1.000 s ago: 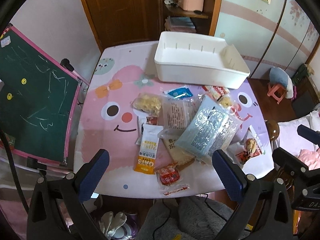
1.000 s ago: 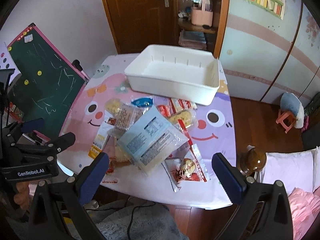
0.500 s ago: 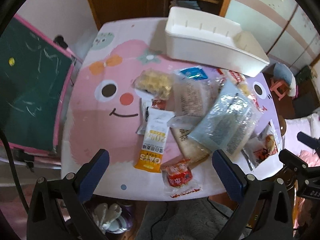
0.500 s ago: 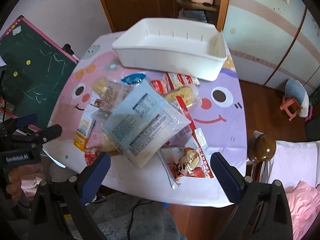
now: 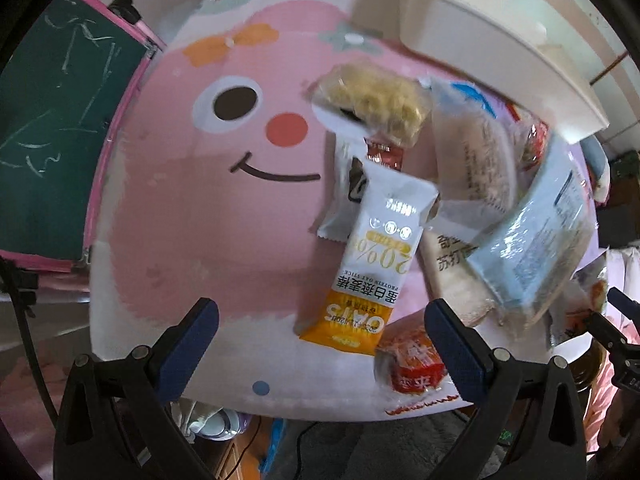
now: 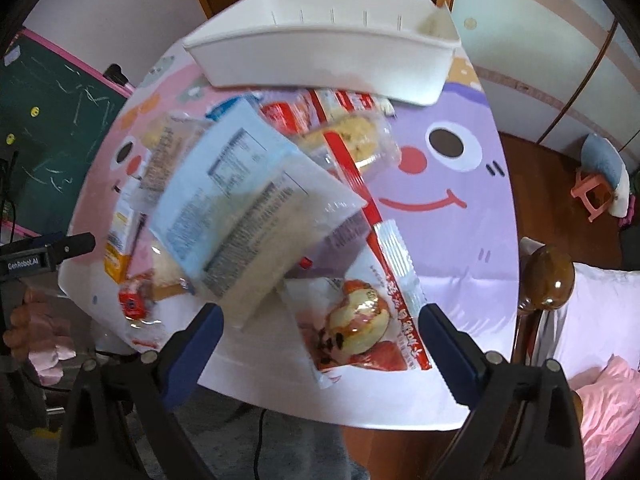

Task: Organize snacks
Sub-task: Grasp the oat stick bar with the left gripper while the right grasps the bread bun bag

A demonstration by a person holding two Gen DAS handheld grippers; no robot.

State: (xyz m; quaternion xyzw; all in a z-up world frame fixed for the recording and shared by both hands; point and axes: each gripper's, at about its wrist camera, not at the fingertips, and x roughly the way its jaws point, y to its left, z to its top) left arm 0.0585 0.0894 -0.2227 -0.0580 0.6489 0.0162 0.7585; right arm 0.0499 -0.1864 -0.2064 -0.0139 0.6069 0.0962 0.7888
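1. Left hand-held gripper [image 5: 322,332]: blue-padded fingers spread wide, nothing between them; poised over the near edge of the table, the near end of the oat bar wrapper lying between the fingertips.
2. Right hand-held gripper [image 6: 320,340]: blue-padded fingers spread wide, nothing held; poised over the near edge, framing the bun packet.
3. Table [image 5: 192,208]: rounded top under a pink and purple cartoon-face cloth.
4. White rectangular plastic bin [image 6: 320,56]: at the far side of the table, upright, interior bare as far as visible.
5. White and orange oat bar wrapper [image 5: 376,264]: near centre-left of the pile, lying flat, overlapping a white sachet.
6. Small red-labelled clear packet [image 5: 414,364]: at the near edge, just right of the oat bar, touching it.
7. Large pale blue printed flat packet [image 6: 248,204]: on top of the pile, centre, tilted.
8. Clear packet of yellow crumbly snack [image 5: 376,102]: far part of the pile, near the bin.
9. Red-edged packet picturing a bun [image 6: 360,320]: near right end of the pile, flat on the table.
10. Green chalkboard with pink frame [image 5: 52,120]: left of the table.
11. Pink plastic stool [image 6: 592,194]: on the floor, far right.
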